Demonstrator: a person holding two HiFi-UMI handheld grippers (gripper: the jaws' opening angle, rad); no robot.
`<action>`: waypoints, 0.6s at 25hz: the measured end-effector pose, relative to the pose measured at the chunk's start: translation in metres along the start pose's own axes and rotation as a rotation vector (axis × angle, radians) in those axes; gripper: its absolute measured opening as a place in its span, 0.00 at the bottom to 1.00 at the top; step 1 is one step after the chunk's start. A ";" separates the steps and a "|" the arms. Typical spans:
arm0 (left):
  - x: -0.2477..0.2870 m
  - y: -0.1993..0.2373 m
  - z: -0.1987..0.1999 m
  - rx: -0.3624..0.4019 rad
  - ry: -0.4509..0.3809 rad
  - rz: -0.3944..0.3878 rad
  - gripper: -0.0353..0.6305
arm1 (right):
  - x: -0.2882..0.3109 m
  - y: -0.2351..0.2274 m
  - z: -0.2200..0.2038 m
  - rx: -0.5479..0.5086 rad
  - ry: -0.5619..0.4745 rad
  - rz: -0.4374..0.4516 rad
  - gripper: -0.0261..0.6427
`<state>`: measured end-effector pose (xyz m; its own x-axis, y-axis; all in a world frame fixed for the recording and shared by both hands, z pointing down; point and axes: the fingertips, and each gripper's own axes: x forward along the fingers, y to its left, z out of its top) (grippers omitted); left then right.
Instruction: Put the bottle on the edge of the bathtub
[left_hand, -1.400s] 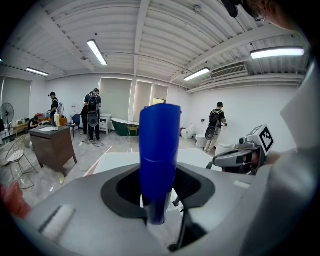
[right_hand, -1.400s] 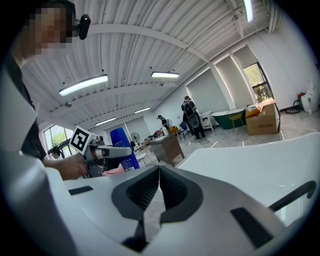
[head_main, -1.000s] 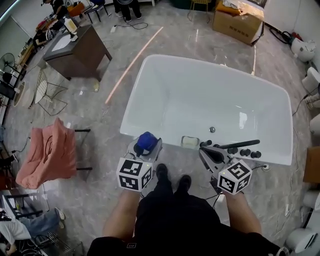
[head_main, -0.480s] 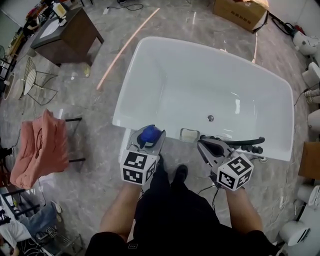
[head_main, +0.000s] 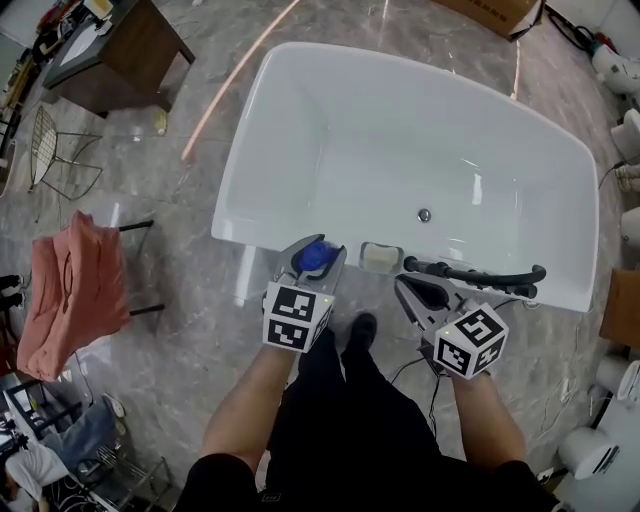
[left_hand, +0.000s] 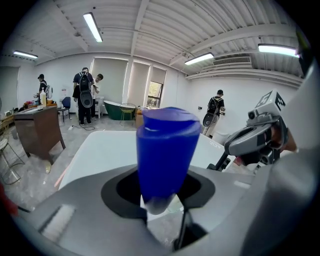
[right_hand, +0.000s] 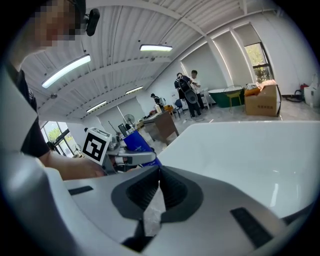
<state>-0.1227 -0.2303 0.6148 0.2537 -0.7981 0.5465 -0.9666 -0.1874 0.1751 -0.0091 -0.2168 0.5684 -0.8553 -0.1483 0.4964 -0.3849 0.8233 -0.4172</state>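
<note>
A blue bottle (head_main: 316, 256) stands upright between the jaws of my left gripper (head_main: 312, 264), which is shut on it. It hangs right at the near rim of the white bathtub (head_main: 250, 230). In the left gripper view the bottle (left_hand: 167, 150) fills the middle, with the bathtub (left_hand: 95, 150) behind it. My right gripper (head_main: 418, 291) hovers just short of the same rim, to the right, with its jaws shut and nothing in them. The right gripper view shows the bottle (right_hand: 138, 142) and the left gripper (right_hand: 127, 157) off to its left.
A soap dish (head_main: 380, 257) sits on the near rim between the grippers. A black faucet with a hand shower (head_main: 475, 273) lies on the rim at the right. A chair draped in pink cloth (head_main: 65, 290) and a brown desk (head_main: 110, 50) stand to the left.
Both grippers have moved forward to the tub's near rim. The left one still carries the blue bottle. The head view has shifted toward the tub.
</note>
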 end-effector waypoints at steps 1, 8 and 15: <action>0.005 0.000 -0.004 0.003 0.004 0.003 0.29 | 0.001 -0.002 -0.002 0.003 0.001 0.001 0.06; 0.033 0.007 -0.035 0.036 0.061 0.015 0.29 | 0.009 -0.008 -0.013 0.021 0.012 0.006 0.06; 0.058 0.012 -0.072 0.062 0.118 0.002 0.29 | 0.015 -0.011 -0.031 0.046 0.035 0.000 0.06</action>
<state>-0.1170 -0.2372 0.7074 0.2507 -0.7264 0.6399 -0.9666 -0.2237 0.1247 -0.0072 -0.2110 0.6038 -0.8430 -0.1281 0.5225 -0.4010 0.7970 -0.4516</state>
